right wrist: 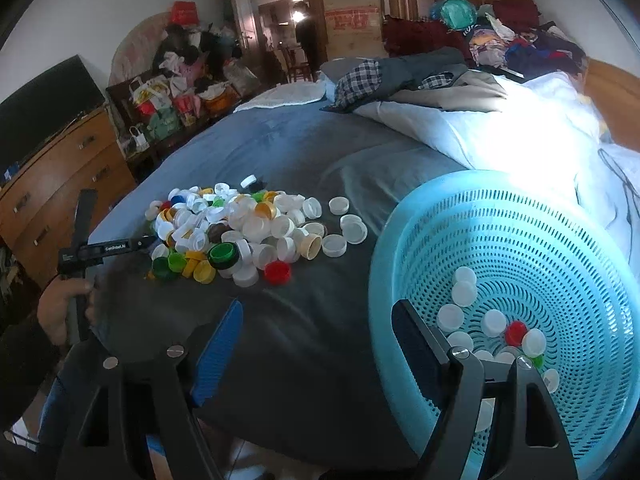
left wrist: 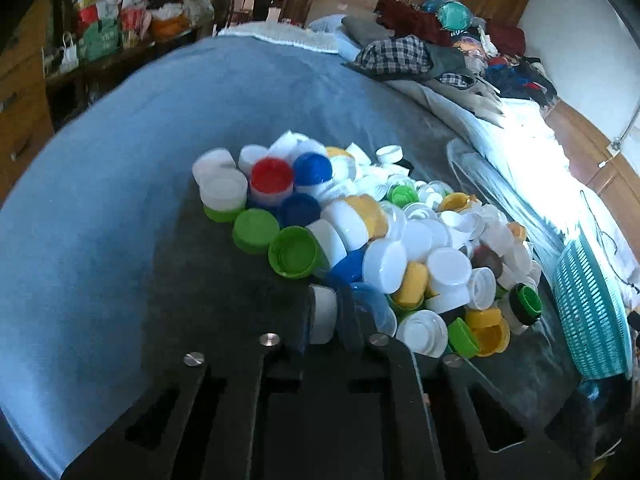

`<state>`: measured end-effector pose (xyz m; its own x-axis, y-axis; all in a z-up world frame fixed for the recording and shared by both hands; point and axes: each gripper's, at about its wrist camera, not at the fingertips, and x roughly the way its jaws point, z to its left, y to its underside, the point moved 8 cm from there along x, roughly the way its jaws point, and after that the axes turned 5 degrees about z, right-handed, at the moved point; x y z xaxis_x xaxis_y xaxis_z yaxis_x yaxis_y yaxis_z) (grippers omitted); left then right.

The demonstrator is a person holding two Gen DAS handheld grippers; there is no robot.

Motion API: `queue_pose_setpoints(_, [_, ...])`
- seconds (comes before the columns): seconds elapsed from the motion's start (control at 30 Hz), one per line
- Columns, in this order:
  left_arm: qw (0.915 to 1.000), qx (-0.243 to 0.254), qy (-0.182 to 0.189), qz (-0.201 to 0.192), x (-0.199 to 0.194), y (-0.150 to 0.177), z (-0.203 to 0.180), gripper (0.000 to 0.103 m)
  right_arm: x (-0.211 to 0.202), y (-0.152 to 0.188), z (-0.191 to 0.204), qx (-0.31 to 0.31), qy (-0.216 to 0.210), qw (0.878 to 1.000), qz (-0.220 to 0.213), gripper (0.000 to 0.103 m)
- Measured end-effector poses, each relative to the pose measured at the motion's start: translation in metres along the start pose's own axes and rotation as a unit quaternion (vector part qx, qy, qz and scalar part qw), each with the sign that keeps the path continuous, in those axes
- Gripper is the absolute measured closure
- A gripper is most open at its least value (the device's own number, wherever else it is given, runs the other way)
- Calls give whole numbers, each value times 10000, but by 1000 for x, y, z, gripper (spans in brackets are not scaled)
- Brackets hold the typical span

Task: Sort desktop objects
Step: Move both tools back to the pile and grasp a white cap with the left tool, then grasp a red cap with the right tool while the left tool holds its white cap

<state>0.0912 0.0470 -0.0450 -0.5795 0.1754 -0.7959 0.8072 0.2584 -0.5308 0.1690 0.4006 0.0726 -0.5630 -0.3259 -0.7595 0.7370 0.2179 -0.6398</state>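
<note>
A pile of plastic bottle caps (left wrist: pixel 380 232), white, green, yellow, blue and red, lies on a blue-grey bedspread (left wrist: pixel 120 168); it also shows in the right wrist view (right wrist: pixel 240 228). My left gripper (left wrist: pixel 326 314) is shut on a white cap (left wrist: pixel 323 312) at the near edge of the pile. A teal perforated basket (right wrist: pixel 404 240) holds several caps, mostly white, one red (right wrist: pixel 515 332); its rim shows in the left wrist view (left wrist: pixel 588 308). My right gripper (right wrist: pixel 320 340) is open and empty, its right finger over the basket's near rim. The left gripper (right wrist: pixel 136 245) shows at the pile's left side.
A white duvet (right wrist: pixel 500 132) and heaped clothes (right wrist: pixel 500 40) lie at the far right of the bed. A wooden dresser (right wrist: pixel 60 184) with a dark screen stands left. Bags (right wrist: pixel 168 108) crowd a low table beyond the bed. A doorway with a person is behind.
</note>
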Motion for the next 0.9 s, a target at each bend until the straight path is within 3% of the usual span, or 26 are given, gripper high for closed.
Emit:
queue_pose_setpoints(0.2, [9996,-47,14,-285,-31,-1,4,94,24,-12,24,-164,-296,9994,24,29])
queue_pose_setpoints(0.3, [9994,-144,74,-291,-35,0,10,94,44,-13,41,-240,-555,9981,152,52])
queue_pose_setpoints(0.33, [9994,-144,73,-304,-36,0,11,94,50,-14,47,-295,-627,9974,179,55])
queue_pose_setpoints(0.57, [9986,-394,149,-320,-34,0,22,94,85,-26,91,-606,-1130,9913,286,55])
queue_pose_setpoints(0.73, [9983,-473,218,-263,-33,7,24,94,115,-24,67,-635,-236,9970,363,54])
queue_pose_setpoints(0.9, [9987,-329,247,-293,-35,8,17,94,142,-11,46,-591,-105,9957,708,54])
